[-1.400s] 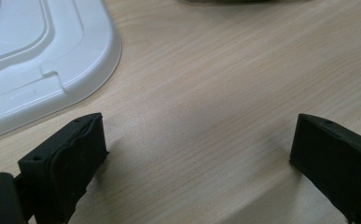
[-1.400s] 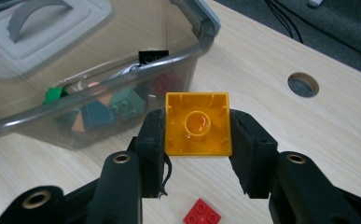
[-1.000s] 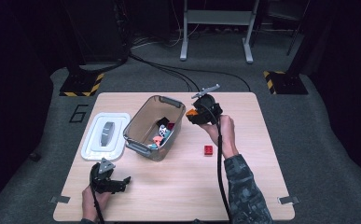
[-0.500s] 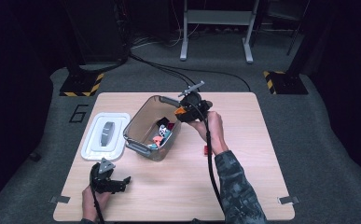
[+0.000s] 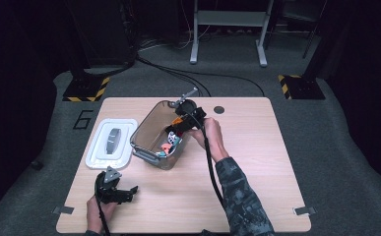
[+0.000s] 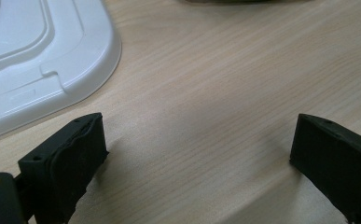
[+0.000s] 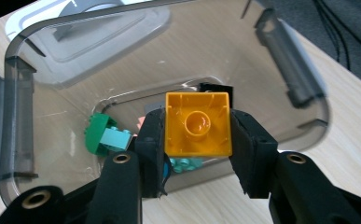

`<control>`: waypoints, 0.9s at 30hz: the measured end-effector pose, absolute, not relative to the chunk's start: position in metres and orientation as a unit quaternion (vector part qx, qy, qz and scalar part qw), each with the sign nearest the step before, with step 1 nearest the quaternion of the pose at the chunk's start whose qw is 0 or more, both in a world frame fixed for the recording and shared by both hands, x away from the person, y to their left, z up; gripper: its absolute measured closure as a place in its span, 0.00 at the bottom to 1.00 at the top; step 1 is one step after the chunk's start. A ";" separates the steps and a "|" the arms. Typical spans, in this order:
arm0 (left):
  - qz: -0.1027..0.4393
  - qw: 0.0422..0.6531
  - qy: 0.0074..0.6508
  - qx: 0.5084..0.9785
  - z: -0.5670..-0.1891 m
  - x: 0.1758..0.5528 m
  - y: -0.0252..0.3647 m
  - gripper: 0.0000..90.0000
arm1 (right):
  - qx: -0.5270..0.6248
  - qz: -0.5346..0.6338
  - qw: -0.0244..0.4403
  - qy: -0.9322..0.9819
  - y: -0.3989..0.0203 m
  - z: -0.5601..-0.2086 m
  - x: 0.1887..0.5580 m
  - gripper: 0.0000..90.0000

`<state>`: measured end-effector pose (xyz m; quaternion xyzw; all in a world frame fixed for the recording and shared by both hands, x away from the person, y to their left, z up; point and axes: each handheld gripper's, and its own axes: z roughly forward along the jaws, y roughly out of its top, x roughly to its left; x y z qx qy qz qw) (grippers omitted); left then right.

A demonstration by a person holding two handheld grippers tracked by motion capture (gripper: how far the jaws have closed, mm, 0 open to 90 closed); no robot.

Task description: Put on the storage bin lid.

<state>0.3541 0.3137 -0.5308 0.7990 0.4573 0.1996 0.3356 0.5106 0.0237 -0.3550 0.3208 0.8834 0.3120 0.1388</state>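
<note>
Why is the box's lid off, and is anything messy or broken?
Nothing looks broken or spilled. The white lid lies flat on the table beside the clear box, so toys can go in. The right gripper holds an orange block over the box, bottom side facing the camera.

A white lid (image 5: 110, 143) with a grey handle lies flat on the left part of a light wooden table (image 5: 257, 172). A small dark round disc (image 5: 219, 109) sits near the table's far edge. Beyond the table, black cables (image 5: 178, 73) trail across grey floor, past yellow-and-black striped blocks (image 5: 85, 88) and a grey metal stand (image 5: 227, 29).
</note>
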 end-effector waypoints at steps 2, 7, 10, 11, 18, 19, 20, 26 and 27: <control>0.199 0.335 0.457 0.799 -0.531 0.354 0.314 0.04 | 0.318 0.307 0.136 0.887 0.028 -0.358 0.511 0.65; 0.200 0.337 0.459 0.797 -0.531 0.354 0.313 0.04 | 0.309 0.290 0.126 0.897 0.036 -0.367 0.511 0.65; 0.200 0.339 0.460 0.796 -0.531 0.354 0.313 0.04 | 0.305 0.284 0.126 0.900 0.037 -0.370 0.511 0.65; 0.200 0.339 0.460 0.796 -0.531 0.354 0.313 0.04 | 0.307 0.281 0.126 0.901 0.037 -0.371 0.511 0.65; 0.200 0.339 0.460 0.796 -0.531 0.354 0.313 0.04 | 0.303 0.270 0.124 0.906 0.034 -0.375 0.510 0.65; 0.200 0.339 0.460 0.796 -0.531 0.354 0.313 0.04 | 0.301 0.268 0.126 0.906 0.034 -0.375 0.509 0.65; 0.202 0.337 0.457 0.798 -0.531 0.354 0.314 0.04 | 0.301 0.268 0.126 0.907 0.033 -0.374 0.509 0.65; 0.200 0.339 0.460 0.796 -0.531 0.354 0.313 0.04 | 0.295 0.268 0.126 0.908 0.032 -0.373 0.506 0.62; 0.200 0.339 0.460 0.796 -0.531 0.354 0.313 0.04 | 0.295 0.268 0.126 0.908 0.032 -0.373 0.506 0.62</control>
